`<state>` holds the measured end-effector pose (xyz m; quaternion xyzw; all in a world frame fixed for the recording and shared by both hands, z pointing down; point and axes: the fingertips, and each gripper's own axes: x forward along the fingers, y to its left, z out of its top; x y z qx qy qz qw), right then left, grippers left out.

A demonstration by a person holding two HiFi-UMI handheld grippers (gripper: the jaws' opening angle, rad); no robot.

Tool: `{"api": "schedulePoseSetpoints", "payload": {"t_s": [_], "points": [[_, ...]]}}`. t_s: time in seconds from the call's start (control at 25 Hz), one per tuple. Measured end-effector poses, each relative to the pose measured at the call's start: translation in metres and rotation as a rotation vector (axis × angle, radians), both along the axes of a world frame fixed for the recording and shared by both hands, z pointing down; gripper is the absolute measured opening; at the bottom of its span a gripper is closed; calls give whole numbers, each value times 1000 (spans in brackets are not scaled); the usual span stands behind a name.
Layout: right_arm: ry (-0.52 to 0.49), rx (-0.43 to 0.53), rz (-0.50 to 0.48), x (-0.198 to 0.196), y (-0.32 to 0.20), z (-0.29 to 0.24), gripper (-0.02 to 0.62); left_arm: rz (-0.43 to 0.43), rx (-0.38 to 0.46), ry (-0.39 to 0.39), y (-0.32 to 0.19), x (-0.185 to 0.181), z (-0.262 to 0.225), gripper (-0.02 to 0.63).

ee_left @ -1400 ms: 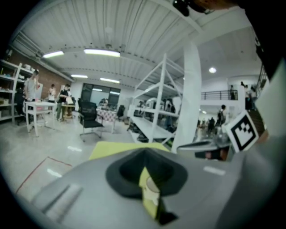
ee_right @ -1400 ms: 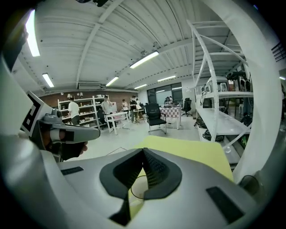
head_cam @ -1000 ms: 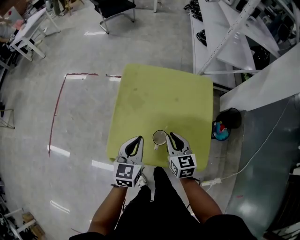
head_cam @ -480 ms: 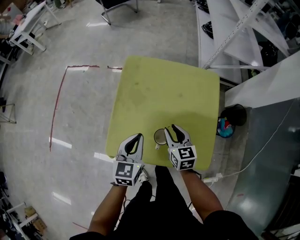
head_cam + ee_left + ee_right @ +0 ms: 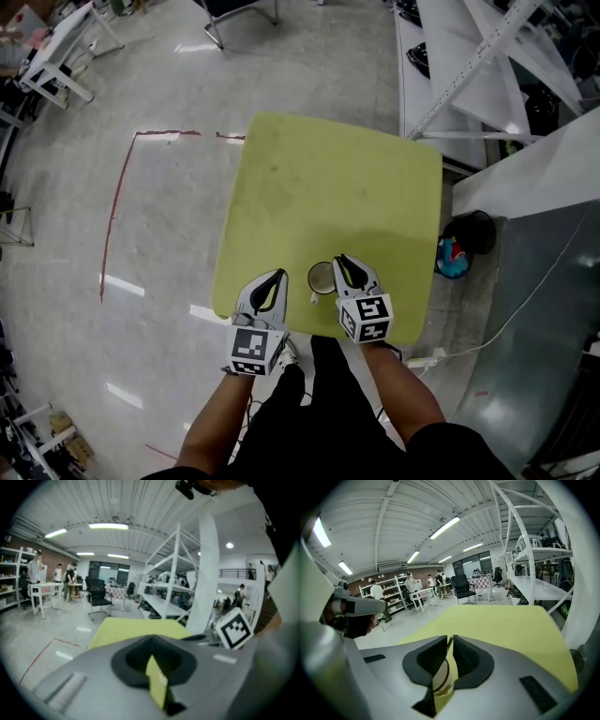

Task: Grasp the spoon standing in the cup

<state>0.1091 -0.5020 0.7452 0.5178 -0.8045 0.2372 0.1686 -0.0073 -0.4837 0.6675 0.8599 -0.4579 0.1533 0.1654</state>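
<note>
At near edge of yellow-green table (image 5: 319, 178): left gripper (image 5: 272, 279) just beside cup (image 5: 320, 277), jaws together, empty. Right gripper (image 5: 341, 262) at cup's right rim, jaws just closing, now a narrow slit. Cup body shows through slit; spoon stem between pads not resolvable. Spoon presumably inside cup, too small to make out. Risk: pads catch rim instead of stem, tipping cup toward nearby table edge.
</note>
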Motion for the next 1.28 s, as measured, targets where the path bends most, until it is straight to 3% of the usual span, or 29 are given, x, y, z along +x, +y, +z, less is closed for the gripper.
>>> {"api": "schedulePoseSetpoints", "payload": {"t_s": [0.6,1.28], "points": [[27,99,18,-4,6,-35,12,1,34,8,11,-8,-16,6],[43,359,91,4,45,-184,12,-7,163,110,43,-14,-98,6]]}}
